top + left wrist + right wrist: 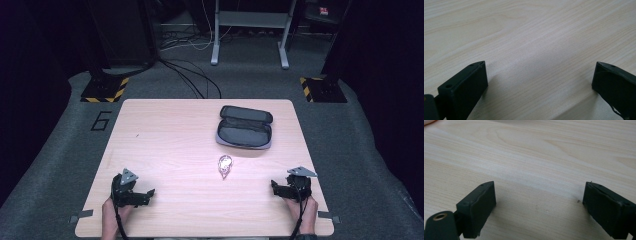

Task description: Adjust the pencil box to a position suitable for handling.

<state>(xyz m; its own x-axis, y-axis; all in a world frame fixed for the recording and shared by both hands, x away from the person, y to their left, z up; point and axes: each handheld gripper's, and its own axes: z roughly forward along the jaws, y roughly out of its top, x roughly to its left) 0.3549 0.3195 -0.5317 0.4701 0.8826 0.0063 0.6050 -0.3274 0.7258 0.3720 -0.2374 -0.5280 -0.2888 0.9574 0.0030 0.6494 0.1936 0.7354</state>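
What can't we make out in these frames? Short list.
- Small shiny object, high view: too small and washed out by glare to identify.
- Open grey case, high view: inside too dark and small to tell whether it holds anything.
- Person, high view: forearms cut off by the bottom edge.
- Both gripper views: bare table between the open jaws; the case and shiny object lie outside them.

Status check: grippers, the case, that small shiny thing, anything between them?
Left gripper and right gripper open, empty, near table front edge. Grey case open, far centre-right. Small clear item mid-table, untouched. Nothing between.
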